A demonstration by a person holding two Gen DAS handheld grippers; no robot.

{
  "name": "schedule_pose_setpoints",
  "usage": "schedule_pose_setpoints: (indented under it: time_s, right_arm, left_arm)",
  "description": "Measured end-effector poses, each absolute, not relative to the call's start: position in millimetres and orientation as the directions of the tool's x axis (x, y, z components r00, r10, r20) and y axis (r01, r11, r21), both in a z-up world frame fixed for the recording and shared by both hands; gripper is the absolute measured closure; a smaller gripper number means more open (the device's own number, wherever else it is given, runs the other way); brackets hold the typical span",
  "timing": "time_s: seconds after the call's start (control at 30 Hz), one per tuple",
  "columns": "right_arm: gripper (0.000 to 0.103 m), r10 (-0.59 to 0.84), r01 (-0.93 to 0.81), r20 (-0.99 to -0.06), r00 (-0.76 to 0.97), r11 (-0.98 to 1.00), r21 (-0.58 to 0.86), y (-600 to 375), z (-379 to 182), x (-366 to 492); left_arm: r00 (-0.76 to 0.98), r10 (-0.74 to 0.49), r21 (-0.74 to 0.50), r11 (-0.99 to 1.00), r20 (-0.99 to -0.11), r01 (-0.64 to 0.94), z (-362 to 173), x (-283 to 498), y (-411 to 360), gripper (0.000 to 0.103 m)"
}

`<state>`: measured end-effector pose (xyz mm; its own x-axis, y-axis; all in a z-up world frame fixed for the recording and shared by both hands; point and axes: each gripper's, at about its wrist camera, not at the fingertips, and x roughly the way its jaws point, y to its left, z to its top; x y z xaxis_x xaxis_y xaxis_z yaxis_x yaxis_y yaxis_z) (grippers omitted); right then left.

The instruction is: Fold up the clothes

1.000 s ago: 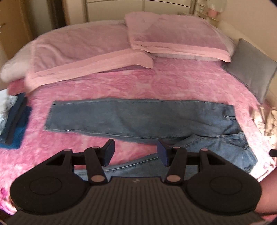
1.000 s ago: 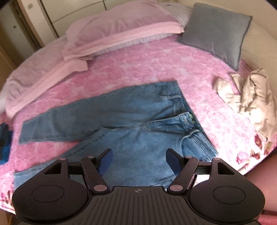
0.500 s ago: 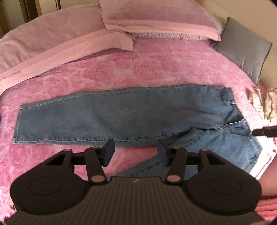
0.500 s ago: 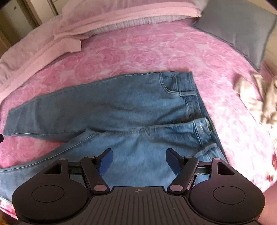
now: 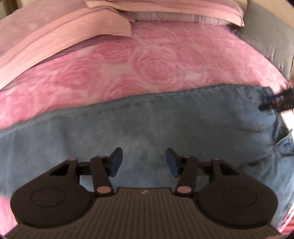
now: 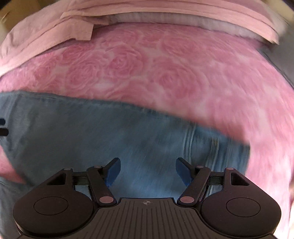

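A pair of blue jeans lies flat across the pink rose-patterned bedspread. My left gripper hovers low over one leg, its jaws closing slightly with only air between the blue pads and denim beneath them. In the right wrist view my right gripper stands open just above the jeans near their waistband seam, which is blurred. Part of the right gripper shows at the right edge of the left wrist view.
Pink pillows and a folded pink sheet lie along the head of the bed. A grey cushion sits at the far right. Bare bedspread stretches between the jeans and the pillows.
Both grippers have dropped and moved forward toward the jeans, which now fill the lower half of each view. The right view has rolled. Neither gripper holds anything.
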<state>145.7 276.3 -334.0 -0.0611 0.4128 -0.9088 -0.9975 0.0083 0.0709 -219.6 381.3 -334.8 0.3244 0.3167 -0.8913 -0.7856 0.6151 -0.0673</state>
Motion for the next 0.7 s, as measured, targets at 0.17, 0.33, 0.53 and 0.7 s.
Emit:
schedule_pose_setpoints:
  time_s: [0.17, 0.33, 0.53, 0.7]
  right_arm:
    - [0.036, 0.409, -0.987, -0.908, -0.090, -0.158, 0.026, 318, -351, 167]
    - [0.038, 0.328, -0.955, -0.935, -0.137, -0.295, 0.036, 344, -370, 191]
    - [0.038, 0.205, -0.904, -0.947, -0.248, -0.401, 0.150, 354, -375, 210]
    - [0.049, 0.130, -0.871, -0.959, -0.254, -0.461, 0.168, 362, -378, 204]
  left_arm:
    - [0.343, 0.312, -0.043, 0.681, -0.886, -0.731, -356, -196, 417, 0.057]
    - [0.339, 0.333, 0.018, 0.736, -0.880, -0.676, -368, -190, 450, 0.057]
    - [0.301, 0.322, 0.094, 0.807, -0.897, -0.583, -385, -209, 481, 0.054]
    - [0.306, 0.250, 0.075, 0.870, -0.919, -0.487, -403, -224, 492, 0.047]
